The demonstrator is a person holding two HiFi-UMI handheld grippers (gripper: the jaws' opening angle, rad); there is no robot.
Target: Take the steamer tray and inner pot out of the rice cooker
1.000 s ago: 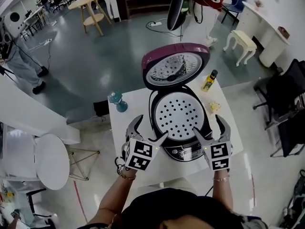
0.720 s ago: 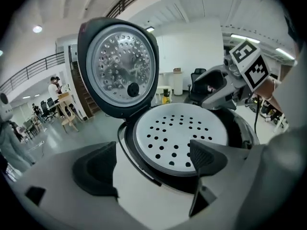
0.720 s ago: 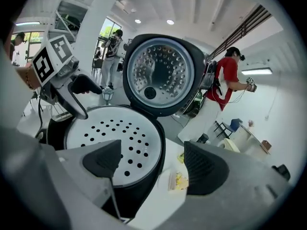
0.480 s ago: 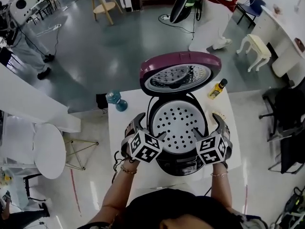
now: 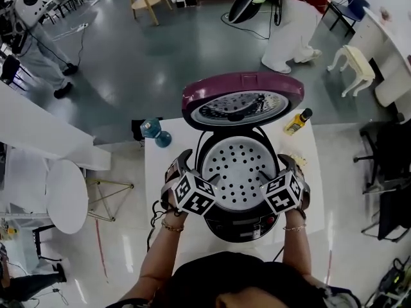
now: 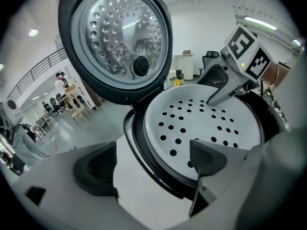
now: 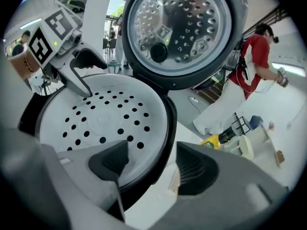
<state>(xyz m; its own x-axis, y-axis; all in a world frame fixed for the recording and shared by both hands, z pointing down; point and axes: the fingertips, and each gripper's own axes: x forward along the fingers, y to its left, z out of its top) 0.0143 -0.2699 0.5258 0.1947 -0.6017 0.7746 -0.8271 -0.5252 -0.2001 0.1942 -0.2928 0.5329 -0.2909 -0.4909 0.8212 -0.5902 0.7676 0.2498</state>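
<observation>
The rice cooker stands on the white table with its maroon lid raised. A white perforated steamer tray fills its mouth and hides the inner pot beneath. My left gripper is open and straddles the tray's left rim: one jaw lies over the tray, the other outside the cooker. My right gripper straddles the right rim the same way. Its jaws have just been closing with the rim between them, and a gap still shows at both pads. In each gripper view the other gripper's fingertip rests on the tray.
A yellow oil bottle stands at the table's back right and a blue object at its back left. The white table ends close to the cooker's front. A person stands beyond the table, and a round white stool is at left.
Both grippers have come down and forward from the cooker's front corners to the tray's left and right rims, tilting more steeply downward. The cooker and tray have not moved.
</observation>
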